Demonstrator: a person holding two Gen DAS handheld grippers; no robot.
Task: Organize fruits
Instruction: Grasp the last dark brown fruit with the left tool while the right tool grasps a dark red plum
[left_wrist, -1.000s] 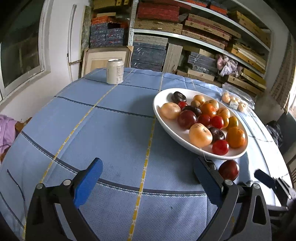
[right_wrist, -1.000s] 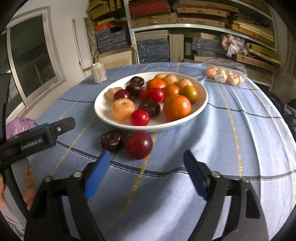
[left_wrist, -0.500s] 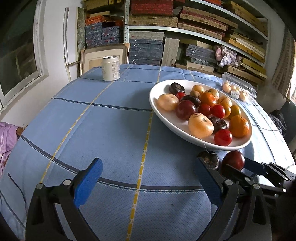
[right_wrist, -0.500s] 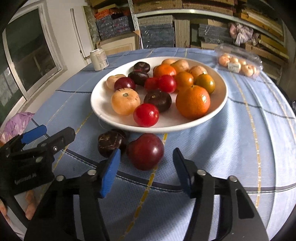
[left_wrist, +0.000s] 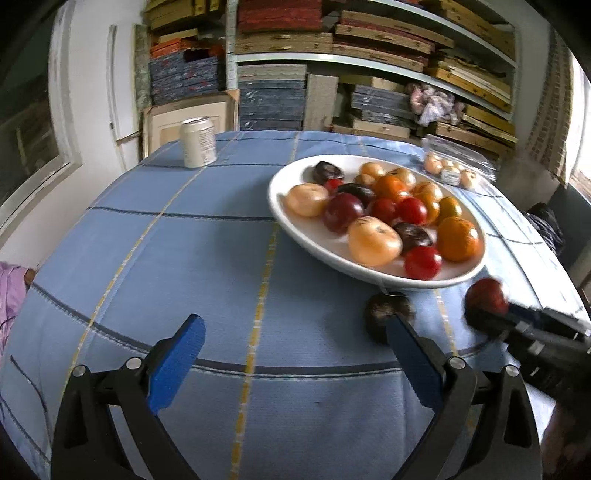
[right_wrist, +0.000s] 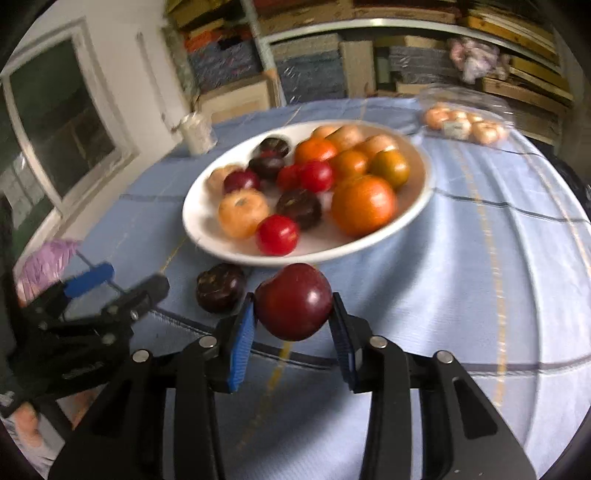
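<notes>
Left wrist view, left to right. Pale drink can (left_wrist: 198, 142) upright at far left of blue checked tablecloth (left_wrist: 184, 240). Left gripper (left_wrist: 291, 354) at bottom centre, blue-padded jaws spread wide apart over bare cloth, nothing between them. White oval plate (left_wrist: 295, 218) right of centre, loaded with orange, red, peach and dark fruits. Dark purple fruit (left_wrist: 386, 317) on cloth just in front of plate rim, just beyond tip of left gripper's right-hand finger. Dark red plum (left_wrist: 485, 295) farther right, near plate's front edge, at the tip of right gripper, which enters from right edge. Clear pack of pale fruit (left_wrist: 450, 171) on cloth behind plate.

Right wrist view, left to right. Left gripper (right_wrist: 110, 291) at lower left, fingers parted. Dark purple fruit (right_wrist: 220, 287) on cloth beside it, just in front of plate (right_wrist: 207, 236). Right gripper (right_wrist: 293, 325) at bottom centre, jaws closed against both sides of dark red plum (right_wrist: 293, 301), gripped in front of plate rim; contact with cloth below not discernible. Pack of pale fruit (right_wrist: 465, 123) at upper right.
</notes>
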